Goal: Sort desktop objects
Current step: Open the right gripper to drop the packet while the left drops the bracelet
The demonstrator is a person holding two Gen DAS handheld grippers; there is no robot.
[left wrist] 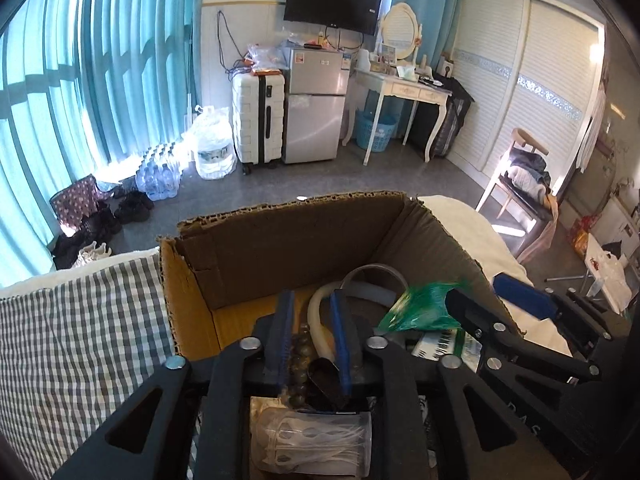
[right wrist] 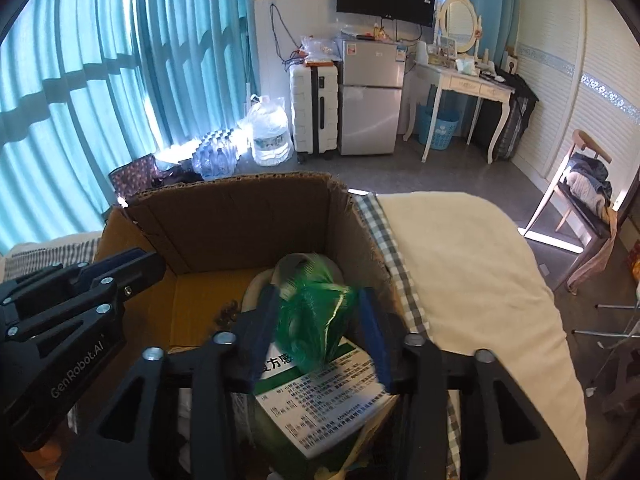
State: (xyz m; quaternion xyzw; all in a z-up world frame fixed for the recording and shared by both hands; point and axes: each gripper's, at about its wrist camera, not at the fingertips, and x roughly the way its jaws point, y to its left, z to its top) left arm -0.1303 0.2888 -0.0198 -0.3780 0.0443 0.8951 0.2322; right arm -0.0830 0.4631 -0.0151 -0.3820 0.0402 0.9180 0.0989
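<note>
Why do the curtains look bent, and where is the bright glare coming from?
Both wrist views use a fisheye lens, so the teal curtains bow outward and the corners go black. In the left wrist view sunlight flares on the water bottles and the floor by the chair. In the right wrist view the green bag between the claw's fingers is motion-blurred.

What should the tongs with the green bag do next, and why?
Probably open a little wider and lift away. The green bag already hangs low inside the cardboard box, just above the medicine box, and the right tongs look loosened around it, so it seems ready to drop there.
</note>
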